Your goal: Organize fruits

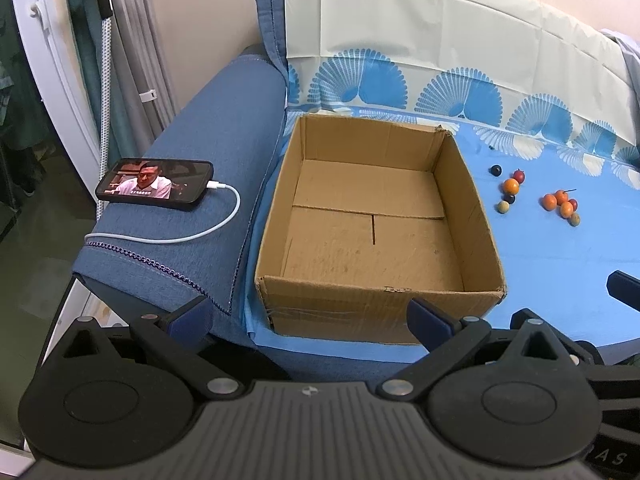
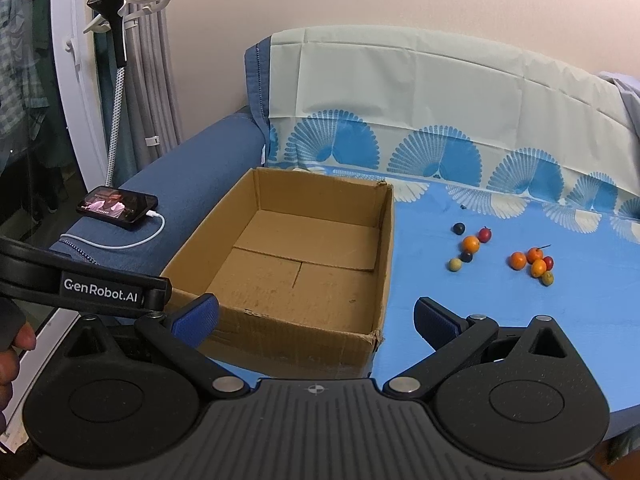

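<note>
Cardboard box [image 1: 372,232]: empty, on blue cloth [image 1: 560,264]. Small fruits [image 2: 500,254]: clustered right of it. Left gripper [image 1: 308,320], right gripper [image 2: 316,320]: fingers apart, holding nothing.

Bare blue cloth [image 2: 500,320] lies open before the fruits [image 2: 532,262]; the cardboard box [image 2: 304,320] walls off their left.

A phone [image 1: 154,184] (screen lit) lies on the sofa arm [image 1: 224,120] at nine o'clock, cable [image 1: 200,232] attached.
</note>
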Available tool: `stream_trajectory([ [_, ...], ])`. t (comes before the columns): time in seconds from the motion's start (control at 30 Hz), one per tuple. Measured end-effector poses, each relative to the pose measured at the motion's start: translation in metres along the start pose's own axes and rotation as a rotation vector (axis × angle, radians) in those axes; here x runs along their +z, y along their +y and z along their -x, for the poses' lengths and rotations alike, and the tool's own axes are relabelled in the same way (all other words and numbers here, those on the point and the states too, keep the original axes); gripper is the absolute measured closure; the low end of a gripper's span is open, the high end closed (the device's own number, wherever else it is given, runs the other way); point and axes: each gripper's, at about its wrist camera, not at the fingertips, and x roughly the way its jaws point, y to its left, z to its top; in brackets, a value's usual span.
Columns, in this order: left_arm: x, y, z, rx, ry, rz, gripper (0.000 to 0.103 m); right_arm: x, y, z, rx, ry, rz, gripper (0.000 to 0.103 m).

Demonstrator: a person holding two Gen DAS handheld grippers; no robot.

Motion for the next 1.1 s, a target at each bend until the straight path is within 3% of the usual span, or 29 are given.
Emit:
stream_trajectory([
  [0.7, 0.001, -0.009, -0.009, 0.026, 0.035, -0.023, 0.0, -0.003, -0.008, -0.009, 0.03, 0.028, -0.032, 0.0],
  [1.1, 0.009, -0.033, -0.023, 0.035, 0.073, -0.081, 0.0, -0.007, -0.038, -0.024, 0.031, 0.039, -0.122, 0.0],
])
